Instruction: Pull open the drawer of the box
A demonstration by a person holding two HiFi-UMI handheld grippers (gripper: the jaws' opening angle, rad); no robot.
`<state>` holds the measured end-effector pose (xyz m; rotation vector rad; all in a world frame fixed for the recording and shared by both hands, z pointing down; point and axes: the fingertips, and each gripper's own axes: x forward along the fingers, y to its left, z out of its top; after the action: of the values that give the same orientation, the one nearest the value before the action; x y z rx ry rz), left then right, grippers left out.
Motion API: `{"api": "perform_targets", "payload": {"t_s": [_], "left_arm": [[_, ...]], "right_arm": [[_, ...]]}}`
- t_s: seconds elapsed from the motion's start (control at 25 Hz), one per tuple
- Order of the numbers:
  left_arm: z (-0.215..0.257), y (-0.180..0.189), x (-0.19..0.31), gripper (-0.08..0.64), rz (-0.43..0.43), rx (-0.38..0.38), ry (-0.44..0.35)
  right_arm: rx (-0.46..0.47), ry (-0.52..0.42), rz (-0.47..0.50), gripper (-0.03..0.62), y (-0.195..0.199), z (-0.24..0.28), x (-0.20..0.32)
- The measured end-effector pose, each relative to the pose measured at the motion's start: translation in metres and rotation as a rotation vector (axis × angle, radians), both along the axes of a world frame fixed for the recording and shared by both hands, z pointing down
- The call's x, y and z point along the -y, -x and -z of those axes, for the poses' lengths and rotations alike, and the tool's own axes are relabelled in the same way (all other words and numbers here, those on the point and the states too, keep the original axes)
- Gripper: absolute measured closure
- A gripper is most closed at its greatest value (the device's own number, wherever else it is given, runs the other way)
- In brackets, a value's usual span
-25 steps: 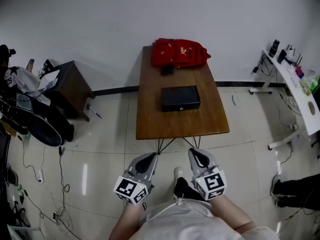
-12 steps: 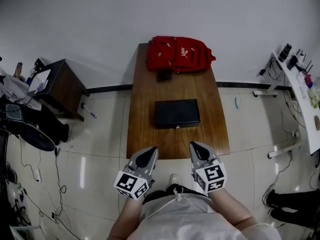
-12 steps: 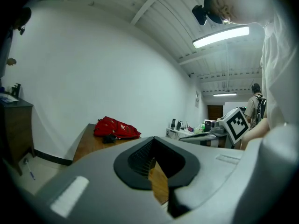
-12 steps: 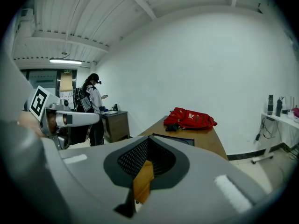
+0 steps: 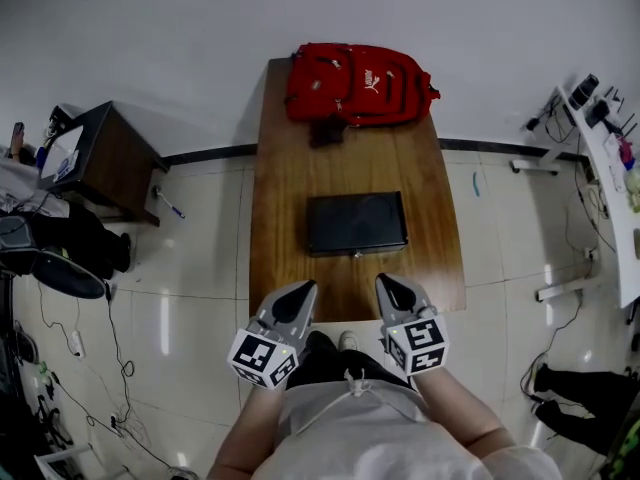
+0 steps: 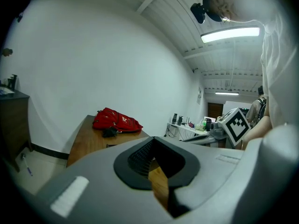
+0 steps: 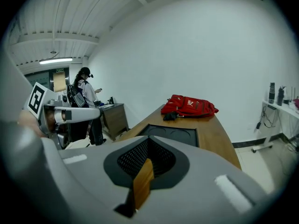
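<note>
Since a second ago the person has stepped up to the desk (image 5: 285, 183). Both grippers then hung over the floor short of its near edge, and now their tips reach over that edge. The box (image 5: 356, 222) has kept its place on the desk.

The left gripper (image 5: 296, 293) and right gripper (image 5: 392, 288) are both clenched, with nothing between the jaws. They are held side by side, well apart.

Beyond the box, at the desk's far end, lies a red backpack (image 5: 358, 83) with a small dark thing (image 5: 327, 131) just before it. A dark side table (image 5: 95, 153) stands off beyond the left gripper. Nothing lies between the grippers and the box.

The box sits ahead of both grippers, near but untouched, about midway between their lines. Its near face, which carries a small light fitting (image 5: 356, 254), is turned toward them.
</note>
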<state>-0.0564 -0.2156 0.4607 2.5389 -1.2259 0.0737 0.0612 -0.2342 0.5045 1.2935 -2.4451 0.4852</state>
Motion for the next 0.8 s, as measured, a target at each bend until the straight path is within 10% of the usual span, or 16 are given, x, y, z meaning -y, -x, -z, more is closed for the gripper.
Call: {"api": "perform_targets", "payload": {"t_s": [0.8], "left_arm": [[-0.101,0.014,0.044,0.554,-0.08,-0.021,0.234]], "right_arm": [[-0.161,0.302,-0.119,0.498,0.023,-0.137,0.056]]}}
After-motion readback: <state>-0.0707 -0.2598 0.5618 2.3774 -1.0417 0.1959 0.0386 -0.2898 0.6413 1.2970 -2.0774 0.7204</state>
